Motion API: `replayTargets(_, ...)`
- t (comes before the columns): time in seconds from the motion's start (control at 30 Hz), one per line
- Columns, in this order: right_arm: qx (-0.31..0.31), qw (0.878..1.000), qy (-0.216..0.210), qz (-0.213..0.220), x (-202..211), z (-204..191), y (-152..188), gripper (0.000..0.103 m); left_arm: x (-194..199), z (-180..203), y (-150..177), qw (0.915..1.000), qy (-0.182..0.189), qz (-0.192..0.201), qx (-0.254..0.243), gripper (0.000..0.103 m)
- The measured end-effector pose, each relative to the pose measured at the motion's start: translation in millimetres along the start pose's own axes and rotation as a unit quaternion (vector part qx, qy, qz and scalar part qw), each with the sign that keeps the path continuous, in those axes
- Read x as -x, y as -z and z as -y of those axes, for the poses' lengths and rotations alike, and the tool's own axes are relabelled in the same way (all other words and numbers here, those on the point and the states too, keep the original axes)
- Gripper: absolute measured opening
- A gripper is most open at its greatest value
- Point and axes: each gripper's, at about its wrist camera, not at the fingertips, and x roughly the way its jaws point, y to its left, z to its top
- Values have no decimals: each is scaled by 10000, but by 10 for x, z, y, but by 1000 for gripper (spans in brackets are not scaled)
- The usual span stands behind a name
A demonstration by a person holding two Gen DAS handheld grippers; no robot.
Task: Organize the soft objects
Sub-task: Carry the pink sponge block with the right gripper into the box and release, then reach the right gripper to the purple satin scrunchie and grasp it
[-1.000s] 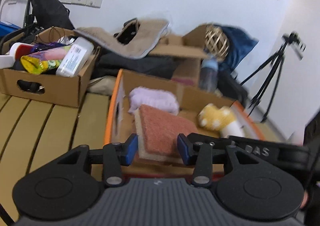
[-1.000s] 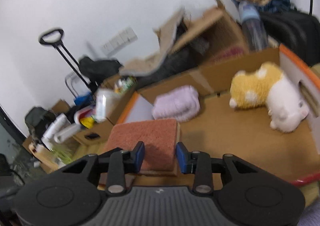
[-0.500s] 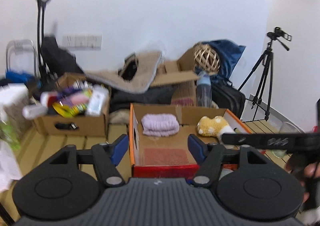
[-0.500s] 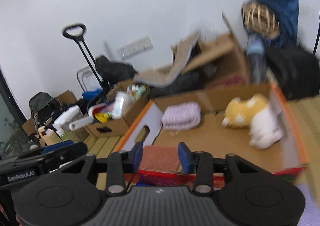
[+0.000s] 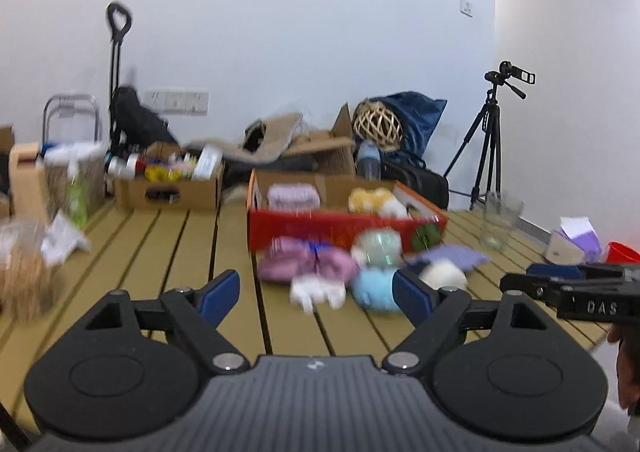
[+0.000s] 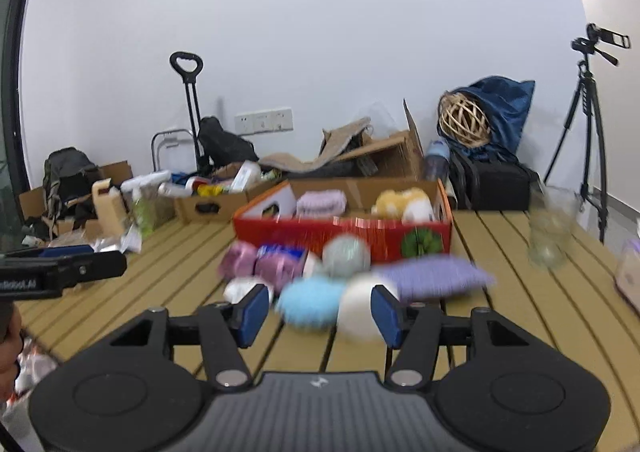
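A red and orange cardboard box (image 5: 340, 230) (image 6: 344, 230) stands on the slatted wooden table. It holds a folded lilac towel (image 5: 293, 195) (image 6: 322, 202) and a yellow and white plush (image 5: 376, 199) (image 6: 406, 203). A blurred pile of soft things lies in front of the box: pink yarn (image 5: 304, 264) (image 6: 260, 262), a light blue ball (image 5: 374, 288) (image 6: 312, 302), a white ball (image 6: 362, 306) and a purple cloth (image 6: 436, 278). My left gripper (image 5: 316, 298) is open and empty, well back from the pile. My right gripper (image 6: 316, 310) is open and empty, just short of the blue and white balls.
A brown box of bottles (image 5: 168, 187) (image 6: 216, 199) stands left of the red box. A clear glass (image 5: 500, 226) (image 6: 554, 228) stands at the right. A tissue box (image 5: 572, 248) and bags (image 5: 24, 276) lie near the table's sides. A tripod (image 5: 486, 147) and clutter stand behind.
Both grippers have let go of the orange sponge into the box, opened wide, and pulled back and away from the box. The pile of soft things has come into view.
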Motion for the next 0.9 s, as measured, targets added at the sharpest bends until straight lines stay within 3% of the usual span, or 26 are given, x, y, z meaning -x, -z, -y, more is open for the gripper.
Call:
replayTargets(0.23, -190, 9996, 120, -178, 438, -116, 526, 56, 418, 107, 444, 9996, -83, -264, 32, 87)
replayTargets(0.5, -170, 9998, 51, -133, 654, -210, 634, 56, 546, 190, 505, 9998, 3, -214, -21, 89)
replayTargets(0.73, -294, 9993, -68, -237, 378, -200, 633, 55, 201, 91, 496, 9992, -46, -388, 119, 89)
replayTargets(0.9, -234, 9989, -224, -334, -35, -222, 464, 50, -392, -63, 305, 9983, -222, -524, 125, 89)
